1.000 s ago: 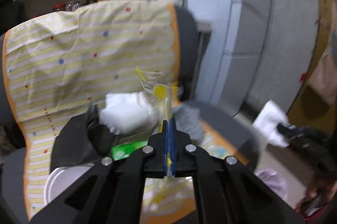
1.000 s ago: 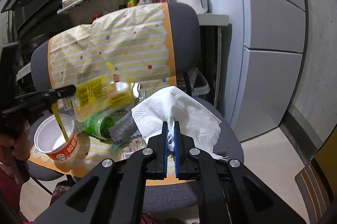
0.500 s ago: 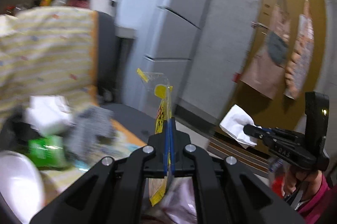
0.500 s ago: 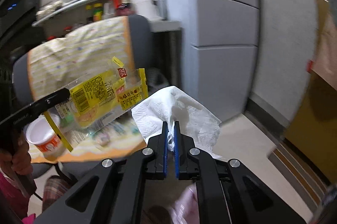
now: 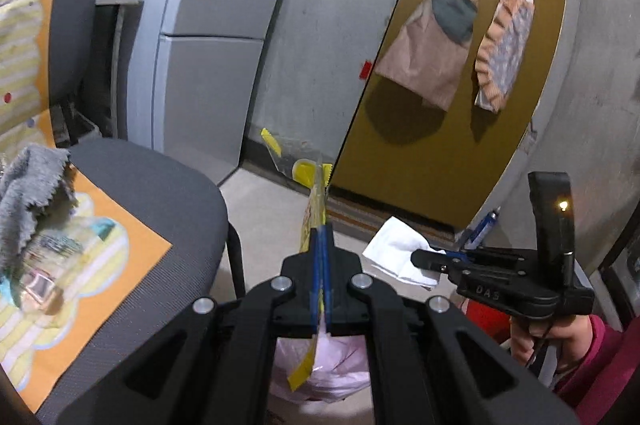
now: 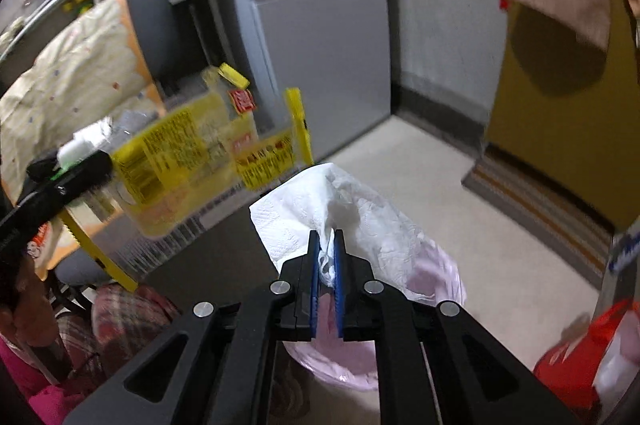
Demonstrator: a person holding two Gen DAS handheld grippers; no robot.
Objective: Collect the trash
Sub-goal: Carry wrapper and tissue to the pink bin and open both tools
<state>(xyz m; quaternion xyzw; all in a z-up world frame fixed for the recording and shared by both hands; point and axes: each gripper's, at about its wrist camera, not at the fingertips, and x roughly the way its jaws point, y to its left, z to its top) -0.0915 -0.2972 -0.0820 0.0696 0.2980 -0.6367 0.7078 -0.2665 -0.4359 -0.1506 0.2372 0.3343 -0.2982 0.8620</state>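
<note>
I am holding my left gripper (image 5: 320, 237) clamped on a clear plastic wrapper with yellow printing (image 5: 314, 197), which is standing edge-on between the blue pads and hanging down below them over a bin lined with a pale pink plastic bag (image 5: 320, 373). My right gripper (image 6: 327, 245) is easing its jaws apart, with a crumpled white paper tissue (image 6: 360, 217) still sitting between the pads, directly above the same pink-lined bin (image 6: 436, 281). In the left wrist view the right gripper (image 5: 430, 259) is showing beside me with the tissue (image 5: 394, 251) at its tip. The grey fabric office chair (image 5: 160, 185) is sitting to the left, draped with a striped yellow cloth.
</note>
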